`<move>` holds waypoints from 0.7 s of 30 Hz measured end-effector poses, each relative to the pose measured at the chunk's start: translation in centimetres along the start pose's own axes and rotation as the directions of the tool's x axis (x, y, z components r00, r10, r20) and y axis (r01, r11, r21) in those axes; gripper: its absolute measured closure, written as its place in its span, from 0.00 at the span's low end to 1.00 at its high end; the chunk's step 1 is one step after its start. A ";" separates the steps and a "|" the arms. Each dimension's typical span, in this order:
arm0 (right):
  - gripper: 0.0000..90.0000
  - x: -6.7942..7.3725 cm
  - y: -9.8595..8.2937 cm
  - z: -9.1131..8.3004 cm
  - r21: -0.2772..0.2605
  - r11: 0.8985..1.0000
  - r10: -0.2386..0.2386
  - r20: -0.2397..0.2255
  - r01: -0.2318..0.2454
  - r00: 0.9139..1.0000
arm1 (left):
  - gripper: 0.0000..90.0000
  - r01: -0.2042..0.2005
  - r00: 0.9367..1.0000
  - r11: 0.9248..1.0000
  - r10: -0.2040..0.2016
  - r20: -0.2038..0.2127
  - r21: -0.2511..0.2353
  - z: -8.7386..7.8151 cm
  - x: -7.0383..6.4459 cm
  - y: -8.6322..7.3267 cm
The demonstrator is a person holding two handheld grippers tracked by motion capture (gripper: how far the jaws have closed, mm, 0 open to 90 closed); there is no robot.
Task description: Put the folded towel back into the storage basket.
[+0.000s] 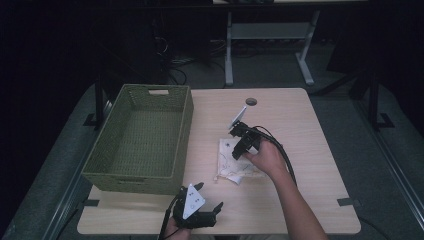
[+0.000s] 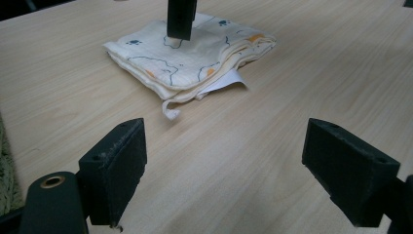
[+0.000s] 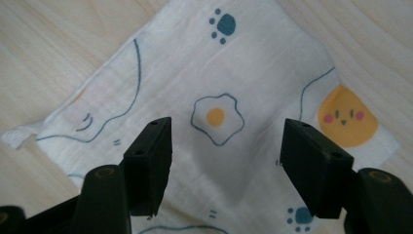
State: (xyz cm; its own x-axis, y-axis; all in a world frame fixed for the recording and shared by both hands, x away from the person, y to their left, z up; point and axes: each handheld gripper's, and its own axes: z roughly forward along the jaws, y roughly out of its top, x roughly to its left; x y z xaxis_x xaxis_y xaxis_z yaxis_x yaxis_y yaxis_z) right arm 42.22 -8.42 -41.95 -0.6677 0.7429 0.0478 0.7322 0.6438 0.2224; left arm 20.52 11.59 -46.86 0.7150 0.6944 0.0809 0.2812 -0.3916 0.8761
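A folded cream cloth printed with paw marks, a fried egg and an orange face lies flat on the wooden table, just right of centre. My right gripper hovers directly over it, pointing down. In the right gripper view its jaws stand open either side of the cloth's egg print, with nothing between them. My left gripper rests near the table's front edge. It is open and empty and faces the cloth, where one black jaw of the right gripper comes down onto the fabric.
A deep green woven basket with nothing inside stands on the left part of the table, next to the cloth. A small round cable hole sits near the far edge. Beyond the table are a dark floor and a desk frame.
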 end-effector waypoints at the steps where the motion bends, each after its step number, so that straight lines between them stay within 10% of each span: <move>1: 0.44 0.1 0.2 0.4 0.009 1.000 0.002 0.006 -0.002 1.000 | 0.19 0.000 1.000 1.000 0.000 0.000 0.000 0.0 0.0 0.0; 21: 0.38 0.0 0.4 2.2 0.062 0.996 0.068 0.045 -0.071 0.997 | 0.19 -0.002 1.000 1.000 0.002 -0.001 0.001 0.1 -0.1 0.0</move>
State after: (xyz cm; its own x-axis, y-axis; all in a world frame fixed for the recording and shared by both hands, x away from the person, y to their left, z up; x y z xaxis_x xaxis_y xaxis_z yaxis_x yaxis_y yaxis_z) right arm 42.76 -7.73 -43.97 -0.6095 0.7926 0.0190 0.7847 0.5996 0.1572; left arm 20.50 11.49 -46.89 0.7152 0.6940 0.0829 0.2802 -0.3934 0.8756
